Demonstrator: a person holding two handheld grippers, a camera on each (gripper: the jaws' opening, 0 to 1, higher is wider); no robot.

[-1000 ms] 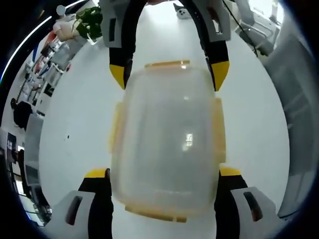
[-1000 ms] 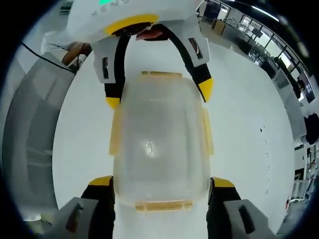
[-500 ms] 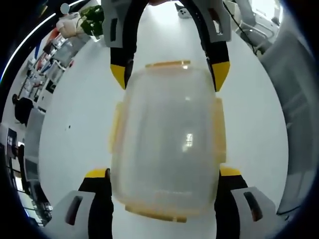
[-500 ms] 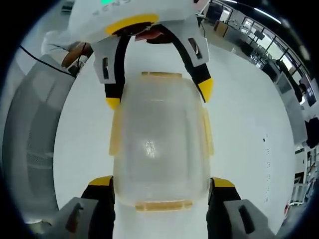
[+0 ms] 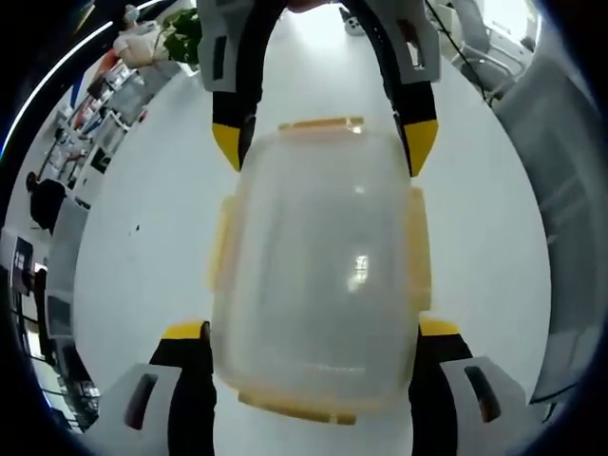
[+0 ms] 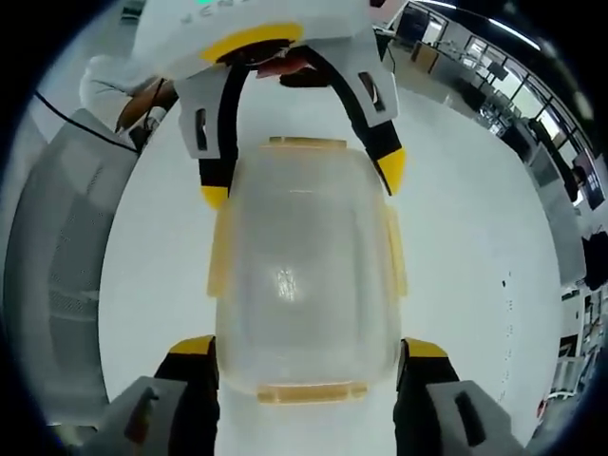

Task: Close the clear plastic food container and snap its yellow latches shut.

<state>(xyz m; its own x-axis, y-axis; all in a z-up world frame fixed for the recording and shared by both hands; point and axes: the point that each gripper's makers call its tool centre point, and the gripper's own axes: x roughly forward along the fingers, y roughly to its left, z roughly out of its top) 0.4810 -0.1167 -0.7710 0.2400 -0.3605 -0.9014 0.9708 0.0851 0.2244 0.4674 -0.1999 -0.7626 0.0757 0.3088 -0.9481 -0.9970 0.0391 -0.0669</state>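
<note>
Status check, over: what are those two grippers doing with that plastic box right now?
Left gripper and right gripper clamp opposite ends of the clear container. Lid on; yellow latches visible at its sides. White table beneath, nothing in the way.

Both cameras are looking from very close range at the clear container [image 5: 321,275], which is sitting between each view's own jaws at 6 o'clock. The two views are facing each other across it: the left gripper view is catching the right gripper [image 5: 323,142] entering at 12 o'clock, while the right gripper view is catching the left gripper [image 6: 296,180] at 12 o'clock. They are sharing the container [image 6: 304,275] and the white table [image 5: 142,247].
</note>
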